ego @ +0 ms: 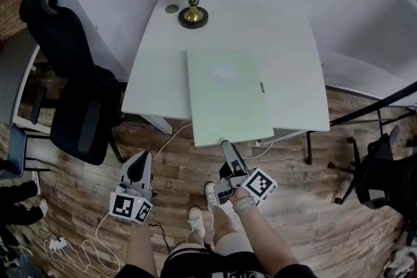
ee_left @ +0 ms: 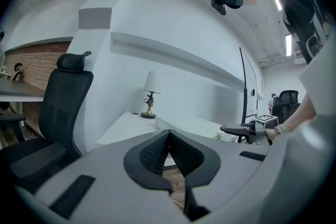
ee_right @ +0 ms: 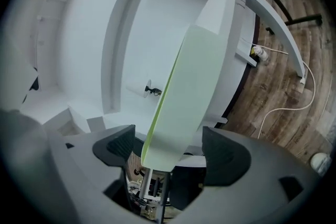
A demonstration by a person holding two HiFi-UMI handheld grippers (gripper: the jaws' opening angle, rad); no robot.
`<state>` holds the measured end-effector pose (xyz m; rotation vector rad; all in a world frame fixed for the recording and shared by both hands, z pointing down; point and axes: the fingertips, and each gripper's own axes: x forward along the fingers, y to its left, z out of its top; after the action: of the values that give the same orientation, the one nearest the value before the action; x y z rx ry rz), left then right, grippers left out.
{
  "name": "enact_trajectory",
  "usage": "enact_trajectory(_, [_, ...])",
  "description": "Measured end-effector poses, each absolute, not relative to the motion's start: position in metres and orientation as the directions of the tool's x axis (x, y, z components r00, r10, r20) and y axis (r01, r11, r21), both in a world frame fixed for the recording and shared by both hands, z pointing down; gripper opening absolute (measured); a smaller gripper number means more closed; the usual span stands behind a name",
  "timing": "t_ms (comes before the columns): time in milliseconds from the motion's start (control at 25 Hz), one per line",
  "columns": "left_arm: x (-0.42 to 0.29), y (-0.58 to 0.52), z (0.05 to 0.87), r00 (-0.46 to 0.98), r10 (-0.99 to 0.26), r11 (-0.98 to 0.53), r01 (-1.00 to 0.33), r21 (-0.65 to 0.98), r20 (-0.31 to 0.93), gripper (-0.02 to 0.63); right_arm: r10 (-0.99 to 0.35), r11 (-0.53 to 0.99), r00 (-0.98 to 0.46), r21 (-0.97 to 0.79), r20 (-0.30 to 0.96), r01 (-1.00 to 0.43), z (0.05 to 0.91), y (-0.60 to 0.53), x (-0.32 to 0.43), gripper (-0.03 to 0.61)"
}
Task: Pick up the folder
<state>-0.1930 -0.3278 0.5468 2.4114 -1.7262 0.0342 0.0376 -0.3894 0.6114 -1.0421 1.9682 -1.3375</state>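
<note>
A light green folder lies flat on the white table, its near edge hanging over the table's front. My right gripper is rolled on its side at that overhanging edge. In the right gripper view the folder runs edge-on between the two jaws of the right gripper, with a gap on each side, so it is open. My left gripper hangs lower left over the wooden floor, away from the folder. The left gripper view shows this gripper shut with nothing in it.
A gold-based lamp with a white shade stands at the table's back edge. A black office chair sits left of the table, another chair at the right. A white cable trails across the floor under the table front.
</note>
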Motion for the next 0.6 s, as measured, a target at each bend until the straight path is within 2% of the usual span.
enact_trajectory(600, [-0.201, -0.351, 0.558, 0.314, -0.943, -0.297, -0.944, 0.145, 0.115, 0.012, -0.849, 0.119, -0.528, -0.961, 0.032, -0.249, 0.637, -0.412, 0.033, 0.371])
